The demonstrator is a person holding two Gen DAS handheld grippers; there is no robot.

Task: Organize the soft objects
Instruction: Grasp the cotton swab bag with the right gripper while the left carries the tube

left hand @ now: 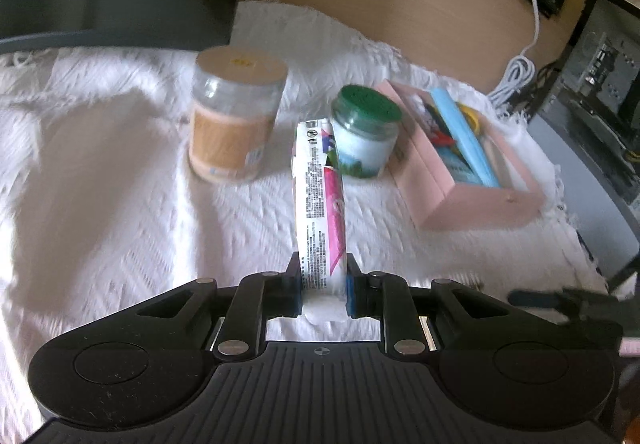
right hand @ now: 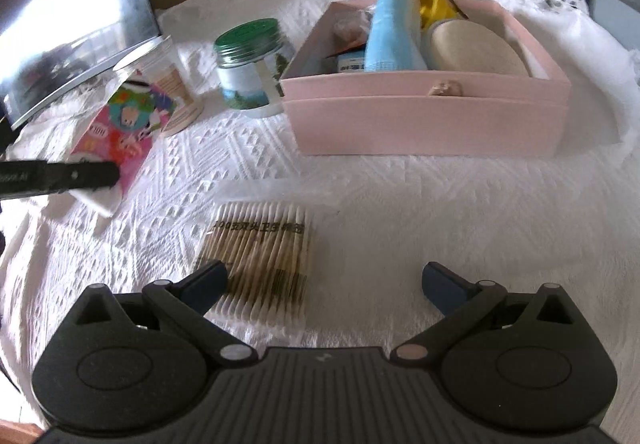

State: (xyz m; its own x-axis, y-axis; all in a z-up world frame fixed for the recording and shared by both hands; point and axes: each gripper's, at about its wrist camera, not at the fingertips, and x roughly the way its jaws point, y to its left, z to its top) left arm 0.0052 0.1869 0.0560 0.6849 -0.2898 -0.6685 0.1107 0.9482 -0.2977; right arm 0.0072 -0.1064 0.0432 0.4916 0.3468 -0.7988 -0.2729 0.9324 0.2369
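On the white knitted cloth: worktop (right hand: 400, 204) scene with a pink box (right hand: 424, 112), two jars and loose soft goods.
Left tongs (left hand: 323, 280): drawn narrow, clamped on the lower end of a tissue pack (left hand: 320, 200), which stands edge-on between the pads.
Tissue pack, from the right wrist view: pink printed face (right hand: 120, 132) tilted up at the left, its lower edge near or on the cloth; I cannot tell whether it is fully lifted.
Right tongs (right hand: 324, 280): spread wide, holding nothing, low over the cloth.
Cotton swab pack (right hand: 260, 260): flat on the cloth, clear-wrapped, just ahead of the right tongs; the left pad overlaps its near corner, the right pad is well clear of it.
Pink box contents: blue rolled cloth (right hand: 390, 32), a beige pad (right hand: 476, 48), something yellow behind; some room seems left at the front left.
Jars: green-lidded jar (right hand: 250, 64) just beside the box's left wall; tan-labelled jar (left hand: 234, 112) further left.
Step in hand: likely carrying the tissue pack toward the box.
Next move: probably swing the pack rightward, clear the green-lidded jar, and lower it into the free corner before letting go.
After that: the swab pack looks to be the right side's pick; the tongs would need centring over it first.
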